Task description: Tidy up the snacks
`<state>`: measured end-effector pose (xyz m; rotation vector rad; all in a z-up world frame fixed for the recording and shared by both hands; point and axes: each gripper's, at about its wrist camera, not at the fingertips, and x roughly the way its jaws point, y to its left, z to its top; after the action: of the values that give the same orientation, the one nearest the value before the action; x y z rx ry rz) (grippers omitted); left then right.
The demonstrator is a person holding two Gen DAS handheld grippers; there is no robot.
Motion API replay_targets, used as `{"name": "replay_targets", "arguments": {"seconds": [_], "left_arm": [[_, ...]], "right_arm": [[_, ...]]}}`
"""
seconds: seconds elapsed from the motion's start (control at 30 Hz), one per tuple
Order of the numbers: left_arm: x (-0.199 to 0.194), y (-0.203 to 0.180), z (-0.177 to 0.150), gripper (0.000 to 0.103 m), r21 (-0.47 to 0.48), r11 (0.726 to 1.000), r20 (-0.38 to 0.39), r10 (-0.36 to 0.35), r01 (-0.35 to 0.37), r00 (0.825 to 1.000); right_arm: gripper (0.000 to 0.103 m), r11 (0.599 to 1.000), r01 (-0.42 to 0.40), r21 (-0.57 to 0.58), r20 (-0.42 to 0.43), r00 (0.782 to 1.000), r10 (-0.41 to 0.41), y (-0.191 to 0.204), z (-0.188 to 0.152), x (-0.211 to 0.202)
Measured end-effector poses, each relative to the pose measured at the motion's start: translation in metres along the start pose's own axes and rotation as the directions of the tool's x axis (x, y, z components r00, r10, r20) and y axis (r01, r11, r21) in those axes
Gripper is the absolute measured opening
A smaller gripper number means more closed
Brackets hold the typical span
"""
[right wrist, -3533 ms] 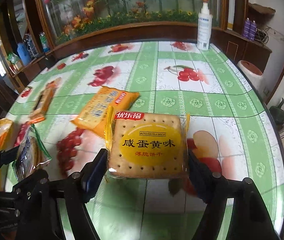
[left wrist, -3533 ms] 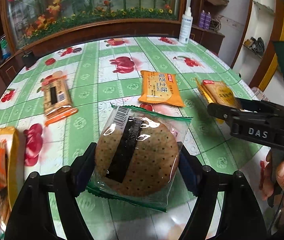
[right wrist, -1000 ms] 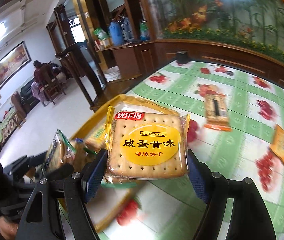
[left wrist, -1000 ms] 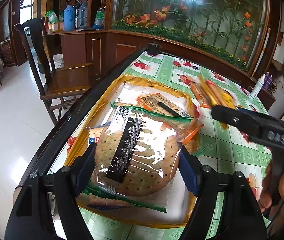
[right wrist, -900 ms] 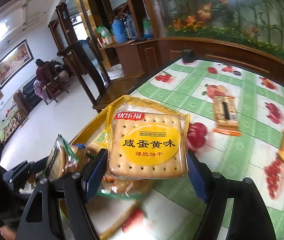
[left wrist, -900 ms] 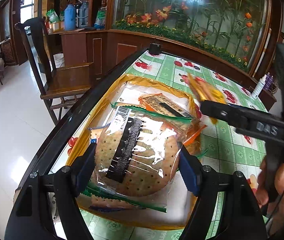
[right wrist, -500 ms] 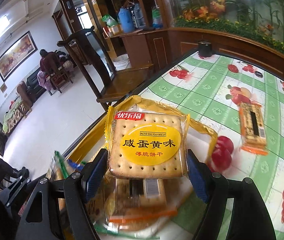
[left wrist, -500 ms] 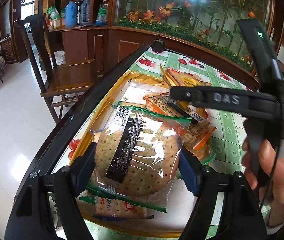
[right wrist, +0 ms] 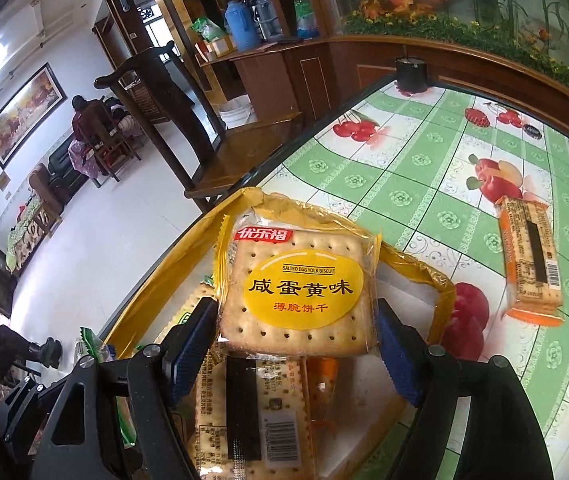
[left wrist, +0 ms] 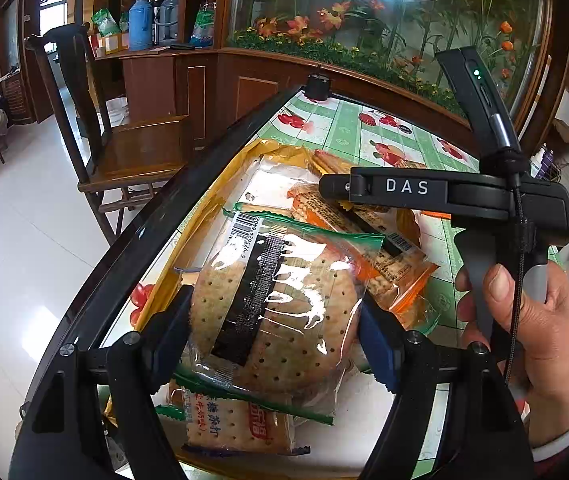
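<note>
Now I'm at the drop-off step over the yellow bag (left wrist: 204, 216). My left gripper (left wrist: 274, 320) is clenched on the round cracker pack (left wrist: 280, 308) just above the bag's pile; my right gripper (right wrist: 296, 336) grips the egg-yolk biscuit pack (right wrist: 298, 288) over it too. Next, I judge, both need lowering and releasing.

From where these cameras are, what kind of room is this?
Most likely a home dining or living room: a table under a fruit-print tablecloth, a carved wooden chair beside it, a wooden sideboard holding thermos flasks, and a framed painting on the wall.
</note>
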<state>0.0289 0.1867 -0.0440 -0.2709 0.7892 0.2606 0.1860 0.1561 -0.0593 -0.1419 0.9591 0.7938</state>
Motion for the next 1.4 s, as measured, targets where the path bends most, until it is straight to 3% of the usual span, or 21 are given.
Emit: {"name": "replay_targets", "arguments": {"seconds": [0.27,0.4,0.9,1.23,1.4], "left_arm": [[0.001,-0.001,0.002,0.076,-0.005,1.0,-0.008,0.004,-0.004,1.0],[0.003,-0.003,0.003,0.076,-0.003,1.0,-0.01,0.008,-0.008,1.0],[0.019,-0.004,0.02,0.078,-0.028,1.0,-0.048,0.011,-0.012,0.999],[0.026,-0.017,0.019,0.084,0.006,0.996,-0.069,0.09,-0.089,0.994],[0.027,-0.018,0.022,0.084,-0.011,0.998,-0.084,0.056,-0.058,0.995]], "right_arm": [[0.089,1.0,-0.002,0.031,0.002,1.0,0.002,-0.007,-0.004,-0.003],[0.101,0.997,-0.026,0.078,0.02,0.999,0.025,-0.015,-0.01,-0.014],[0.101,0.988,-0.054,0.142,0.122,0.992,0.036,-0.038,-0.043,-0.082],[0.101,0.977,-0.034,0.21,0.163,0.987,0.0,-0.074,-0.068,-0.116],[0.101,0.971,-0.027,0.237,0.18,0.983,-0.016,-0.088,-0.08,-0.128]]}}
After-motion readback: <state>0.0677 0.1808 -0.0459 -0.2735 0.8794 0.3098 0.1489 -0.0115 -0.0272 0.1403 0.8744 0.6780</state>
